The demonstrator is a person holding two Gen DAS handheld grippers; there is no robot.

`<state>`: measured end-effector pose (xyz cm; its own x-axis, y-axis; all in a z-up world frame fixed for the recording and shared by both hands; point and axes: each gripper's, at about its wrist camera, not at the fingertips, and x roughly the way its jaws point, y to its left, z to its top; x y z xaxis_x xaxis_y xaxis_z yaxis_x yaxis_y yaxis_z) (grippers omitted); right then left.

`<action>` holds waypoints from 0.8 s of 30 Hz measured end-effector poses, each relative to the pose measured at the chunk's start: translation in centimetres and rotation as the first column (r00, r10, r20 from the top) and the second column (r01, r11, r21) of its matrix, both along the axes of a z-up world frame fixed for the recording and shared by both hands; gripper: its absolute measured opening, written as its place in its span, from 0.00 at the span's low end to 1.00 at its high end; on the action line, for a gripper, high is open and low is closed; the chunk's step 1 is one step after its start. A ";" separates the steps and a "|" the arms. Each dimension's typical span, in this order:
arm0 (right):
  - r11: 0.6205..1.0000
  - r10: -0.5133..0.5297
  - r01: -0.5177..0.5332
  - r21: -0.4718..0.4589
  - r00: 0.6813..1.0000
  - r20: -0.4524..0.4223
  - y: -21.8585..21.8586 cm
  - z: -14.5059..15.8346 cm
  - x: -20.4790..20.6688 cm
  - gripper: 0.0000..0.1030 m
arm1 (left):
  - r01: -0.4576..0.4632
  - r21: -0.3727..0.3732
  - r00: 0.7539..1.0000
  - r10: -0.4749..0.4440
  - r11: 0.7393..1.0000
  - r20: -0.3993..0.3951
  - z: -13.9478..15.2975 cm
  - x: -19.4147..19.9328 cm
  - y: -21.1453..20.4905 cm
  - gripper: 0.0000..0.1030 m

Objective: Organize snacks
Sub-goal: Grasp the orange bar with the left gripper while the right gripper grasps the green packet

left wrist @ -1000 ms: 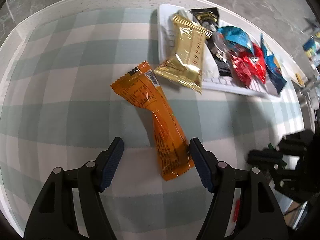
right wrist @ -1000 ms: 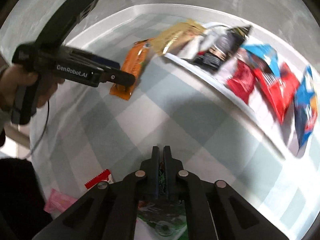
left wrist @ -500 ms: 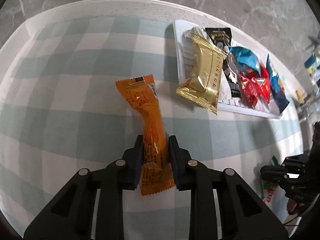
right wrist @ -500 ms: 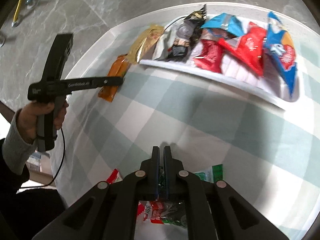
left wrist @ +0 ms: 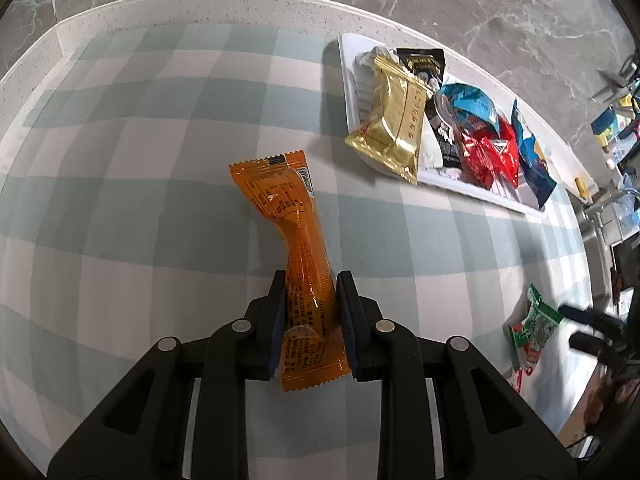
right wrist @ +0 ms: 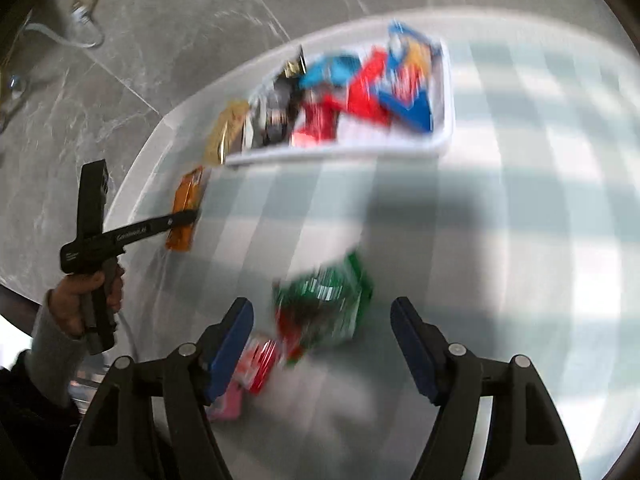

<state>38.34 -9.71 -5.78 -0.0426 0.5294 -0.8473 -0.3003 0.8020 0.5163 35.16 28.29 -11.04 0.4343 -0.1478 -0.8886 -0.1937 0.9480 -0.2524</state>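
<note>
Checked tablecloth (left wrist: 120, 160), left tool (left wrist: 311, 312) clamping orange packet (left wrist: 296, 240), angled steeply down

1. The orange snack wrapper (left wrist: 298, 248), pinched between the left tongs' (left wrist: 311, 320) blue pads, is glossy, crinkled plastic film.
2. Beyond it to the right, the gold packet (left wrist: 394, 120) is shiny metallic foil.
3. The tray (left wrist: 480, 194) under that packet is smooth white plastic.
4. The checked tablecloth (left wrist: 160, 160) beneath the tongs looks like matt cloth.
5. The tong arms are matt black plastic.
6. The green packet (right wrist: 324, 304) ahead of the opening right tongs (right wrist: 322, 344) looks glossy; it is blurred.
</note>
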 end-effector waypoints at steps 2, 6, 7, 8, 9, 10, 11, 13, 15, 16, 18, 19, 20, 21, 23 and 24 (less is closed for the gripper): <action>1.000 -0.018 0.018 -0.005 0.999 -0.050 0.2 -0.7 -0.9 0.72 | 0.000 0.003 1.000 0.000 1.000 0.002 0.0 -0.2 -0.1 0.22; 1.000 -0.027 0.027 -0.005 0.998 -0.057 2.2 -1.8 -1.1 0.72 | 0.004 0.001 1.000 -0.004 1.000 -0.001 0.0 0.0 0.0 0.22; 0.999 -0.034 0.034 -0.001 0.998 -0.052 2.7 -2.1 -1.0 0.72 | 0.008 0.005 1.000 -0.008 1.000 -0.001 0.0 -0.1 -0.1 0.22; 0.999 -0.037 0.037 -0.003 0.998 -0.051 3.2 -2.3 -0.9 0.73 | 0.010 0.007 1.000 -0.010 1.000 -0.002 0.0 0.0 -0.1 0.22; 0.999 -0.038 0.038 -0.008 0.999 -0.034 3.9 -2.4 -0.7 0.75 | 0.011 0.007 1.000 -0.011 1.000 -0.002 0.0 0.0 -0.1 0.22; 0.999 -0.034 0.034 -0.015 0.999 -0.019 4.6 -2.5 -0.7 0.75 | 0.011 0.006 1.000 -0.011 1.000 -0.001 0.0 0.0 -0.1 0.22; 0.999 -0.022 0.022 -0.029 1.000 -0.002 5.2 -2.6 -0.7 0.75 | 0.011 0.008 1.000 -0.011 1.000 0.000 0.0 0.0 -0.1 0.22; 0.997 0.016 -0.011 -0.083 0.998 0.061 6.7 -2.5 -0.8 0.73 | 0.011 0.011 1.000 -0.011 1.000 0.002 0.0 0.0 -0.1 0.22; 0.992 0.049 -0.037 -0.120 0.993 0.106 7.6 -2.6 -0.9 0.62 | 0.013 0.015 1.000 -0.013 1.000 0.003 0.0 0.0 -0.2 0.22; 0.986 0.086 -0.064 -0.157 0.986 0.141 8.3 -2.6 -1.2 0.55 | 0.013 0.017 1.000 -0.013 1.000 0.004 0.0 0.0 -0.2 0.22; 0.970 0.155 -0.111 -0.218 0.968 0.198 9.2 -2.6 -1.7 0.40 | 0.015 0.023 1.000 -0.015 1.000 0.007 0.0 0.0 -0.3 0.22; 0.965 0.176 -0.126 -0.230 0.962 0.210 9.4 -2.6 -1.9 0.39 | 0.016 0.024 1.000 -0.016 1.000 0.008 0.0 0.0 -0.3 0.22; 0.964 0.184 -0.134 -0.228 0.960 0.211 9.5 -2.5 -2.0 0.37 | 0.016 0.023 1.000 -0.016 1.000 0.009 0.0 -0.1 -0.3 0.22; 0.965 0.190 -0.145 -0.218 0.960 0.203 9.4 -2.5 -2.0 0.35 | 0.018 0.021 1.000 -0.018 1.000 0.009 0.0 -0.1 -0.3 0.22; 0.972 0.181 -0.148 -0.182 0.968 0.177 9.1 -2.4 -1.7 0.30 | 0.025 0.017 1.000 -0.026 1.000 0.013 0.0 -0.2 -0.3 0.22; 0.976 0.171 -0.144 -0.163 0.971 0.167 8.8 -2.3 -1.6 0.27 | 0.030 0.012 0.999 -0.030 0.999 0.015 0.0 -0.3 -0.4 0.22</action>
<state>36.69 -0.91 -8.11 0.0440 0.3957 -0.9173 -0.5051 0.8010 0.3213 34.86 27.93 -11.00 0.4430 -0.1503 -0.8838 -0.1619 0.9563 -0.2437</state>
